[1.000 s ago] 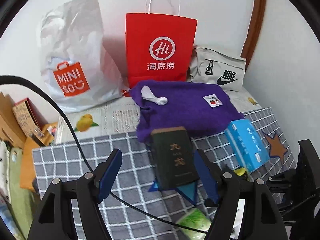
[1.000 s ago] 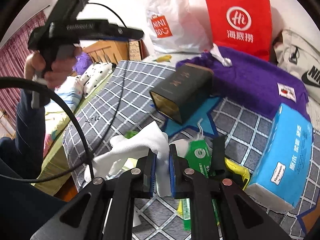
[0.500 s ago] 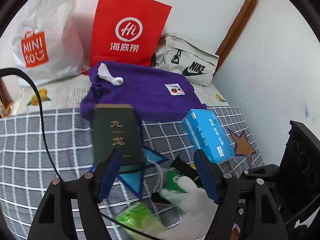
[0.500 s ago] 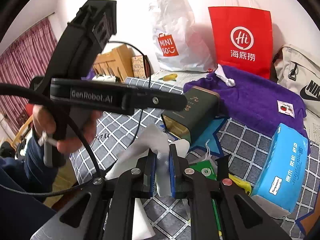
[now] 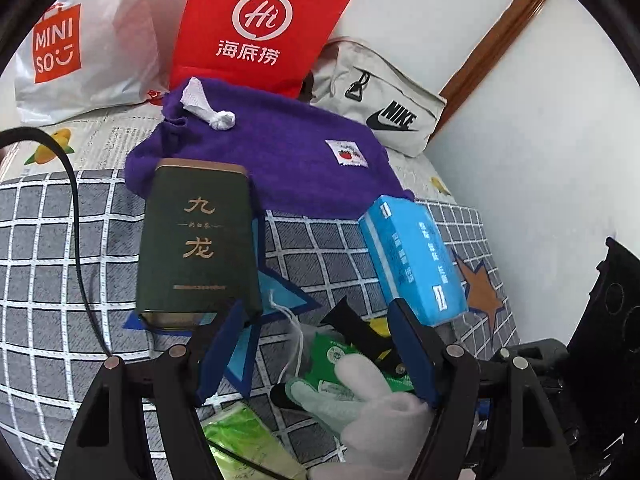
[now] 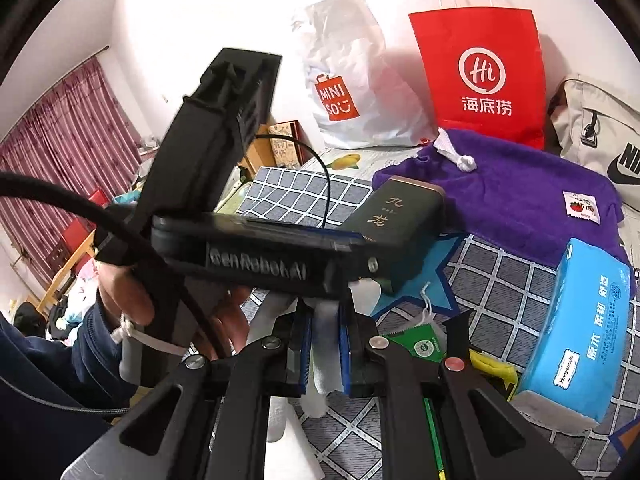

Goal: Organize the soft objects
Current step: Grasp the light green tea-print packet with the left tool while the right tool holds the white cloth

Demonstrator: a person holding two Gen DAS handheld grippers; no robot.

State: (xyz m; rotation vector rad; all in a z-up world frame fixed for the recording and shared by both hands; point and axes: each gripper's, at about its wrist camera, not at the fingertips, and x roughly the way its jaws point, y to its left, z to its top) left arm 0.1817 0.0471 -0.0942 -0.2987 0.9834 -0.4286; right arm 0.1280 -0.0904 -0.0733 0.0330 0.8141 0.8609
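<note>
A white glove (image 5: 372, 412) hangs from my right gripper (image 6: 325, 340), which is shut on it. My left gripper (image 5: 320, 344) stands open just over the glove's fingers, its pads not pressing them. In the right wrist view the left gripper's black body (image 6: 256, 256) crosses close in front, held by a hand (image 6: 132, 292). A purple drawstring pouch (image 5: 280, 152) lies further back on the checked bedspread (image 5: 48, 240). A green packet (image 5: 340, 356) with a string lies under the glove.
A dark green tin (image 5: 198, 240) lies left of centre and a blue tissue pack (image 5: 416, 264) to the right. Against the wall stand a red paper bag (image 5: 264, 20), a white Miniso bag (image 5: 76, 40) and a Nike bag (image 5: 380, 100). A black cable (image 5: 80, 240) crosses the bedspread.
My left gripper has come down and forward, from over the tin to over the glove, and now crosses the right wrist view. The right gripper has kept its hold on the glove.
</note>
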